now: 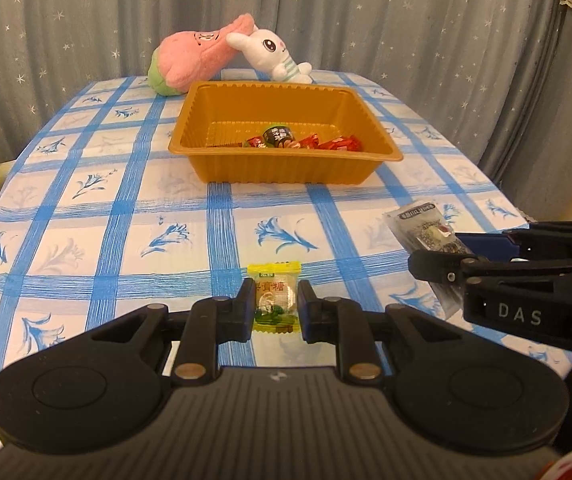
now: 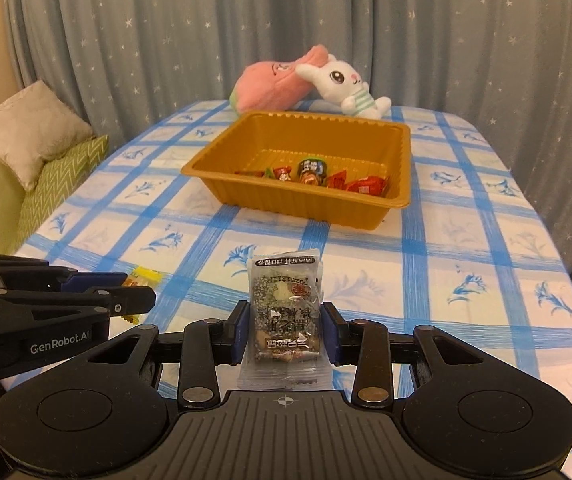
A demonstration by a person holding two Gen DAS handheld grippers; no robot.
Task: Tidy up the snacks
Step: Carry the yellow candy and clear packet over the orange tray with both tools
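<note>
A yellow wrapped candy (image 1: 274, 276) hangs just above the blue-checked tablecloth, with my left gripper (image 1: 276, 304) shut on it. To its right, my right gripper (image 1: 437, 250) is shut on a clear packet of dark seeded snack (image 1: 421, 224). In the right wrist view the packet (image 2: 284, 288) stands upright between the blue pads of the right gripper (image 2: 286, 320). The left gripper (image 2: 138, 288) shows at the left edge there, with the candy (image 2: 148, 276) peeking out. Farther back on the table sits an orange tray (image 1: 286, 168) (image 2: 305, 208) holding several red-wrapped snacks (image 1: 305, 142).
A pink plush (image 1: 194, 56) and a white rabbit plush (image 1: 270, 52) lie behind the tray against a grey starred curtain. A green sofa with a beige cushion (image 2: 30, 128) stands left of the table. Bare cloth lies between both grippers and the tray.
</note>
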